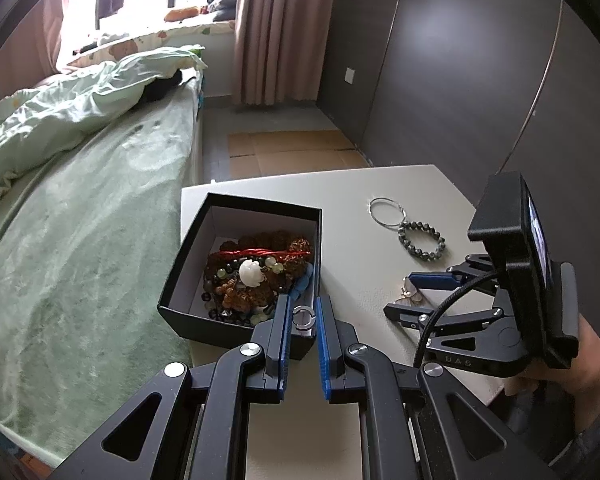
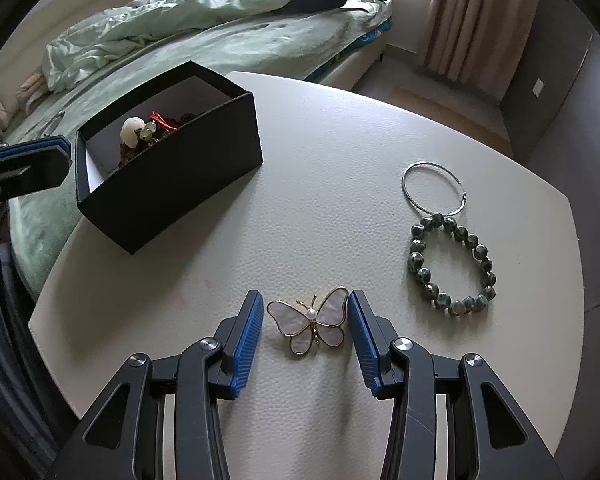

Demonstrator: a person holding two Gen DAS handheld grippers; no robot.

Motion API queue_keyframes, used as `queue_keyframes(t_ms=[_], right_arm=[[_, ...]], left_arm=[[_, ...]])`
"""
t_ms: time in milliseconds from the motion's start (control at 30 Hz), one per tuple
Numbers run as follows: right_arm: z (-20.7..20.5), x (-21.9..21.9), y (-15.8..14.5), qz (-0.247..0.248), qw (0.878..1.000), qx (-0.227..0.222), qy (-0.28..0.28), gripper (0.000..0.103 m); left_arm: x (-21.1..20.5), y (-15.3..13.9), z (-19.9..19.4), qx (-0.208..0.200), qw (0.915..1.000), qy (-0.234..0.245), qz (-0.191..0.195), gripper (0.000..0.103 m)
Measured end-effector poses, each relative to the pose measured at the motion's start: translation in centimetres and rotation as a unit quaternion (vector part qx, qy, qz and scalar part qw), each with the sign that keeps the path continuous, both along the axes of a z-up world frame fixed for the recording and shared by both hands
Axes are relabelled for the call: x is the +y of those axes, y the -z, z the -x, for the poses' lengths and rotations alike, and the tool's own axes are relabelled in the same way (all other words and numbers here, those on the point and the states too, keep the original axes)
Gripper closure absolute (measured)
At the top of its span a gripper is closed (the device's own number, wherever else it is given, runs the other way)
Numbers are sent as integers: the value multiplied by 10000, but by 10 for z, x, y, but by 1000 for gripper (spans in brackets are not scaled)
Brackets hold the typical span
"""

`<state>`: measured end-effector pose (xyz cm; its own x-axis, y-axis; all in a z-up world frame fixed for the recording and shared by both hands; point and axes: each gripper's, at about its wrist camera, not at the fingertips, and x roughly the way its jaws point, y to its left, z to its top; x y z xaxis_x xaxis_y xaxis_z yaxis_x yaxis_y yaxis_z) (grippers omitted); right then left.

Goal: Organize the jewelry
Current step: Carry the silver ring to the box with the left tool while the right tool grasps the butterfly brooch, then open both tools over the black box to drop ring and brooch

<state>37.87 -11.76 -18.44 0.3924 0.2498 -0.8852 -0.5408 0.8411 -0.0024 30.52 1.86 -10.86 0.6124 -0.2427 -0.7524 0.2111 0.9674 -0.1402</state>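
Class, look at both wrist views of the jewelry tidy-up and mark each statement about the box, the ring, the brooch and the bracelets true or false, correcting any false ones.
1. The left gripper holds a small silver ring over the black box. True.
2. The black box has its lid on. False: it is open, with beads and a red cord inside.
3. The butterfly brooch lies on the table between the fingers of the right gripper. True.
4. The right gripper has lifted the brooch. False: the brooch is flat on the table and the pads stand apart from its wings.
5. The green bead bracelet is inside the box. False: it lies on the table, touching the thin silver hoop.
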Motion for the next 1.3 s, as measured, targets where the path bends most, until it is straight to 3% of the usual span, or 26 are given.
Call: queue_keyframes(t_ms=[333,500,567,633,700,967,1200,1300], right_arm=[[5,2,-7,-4,10000,5,-24,62],[8,-5,-32,-436,9989,-107,162,62],[10,-8,-44,-666,9973,-160,252,62],[9,-9,-52,-886,9954,-183,320,62],[7,-9,-60,-1143,9925,-197,393,62],[5,11,-85,-1994,9784,-288,455,62],[3,34,-89,-2373,9706,-177,370,62],[0,46,-87,-2460,9687,-96,328,62]], left_arm=[[11,-11,-24,8,9996,-101,249,90],[14,-11,-39,149,9992,-134,347,89],[18,-7,-46,364,9984,-199,392,84],[25,-4,-49,503,9970,-302,500,60],[35,-5,-45,399,9966,-438,577,51],[61,-7,-32,324,9955,-676,587,51],[82,-8,-21,283,9943,-846,585,50],[89,-10,-16,244,9943,-856,587,42]])
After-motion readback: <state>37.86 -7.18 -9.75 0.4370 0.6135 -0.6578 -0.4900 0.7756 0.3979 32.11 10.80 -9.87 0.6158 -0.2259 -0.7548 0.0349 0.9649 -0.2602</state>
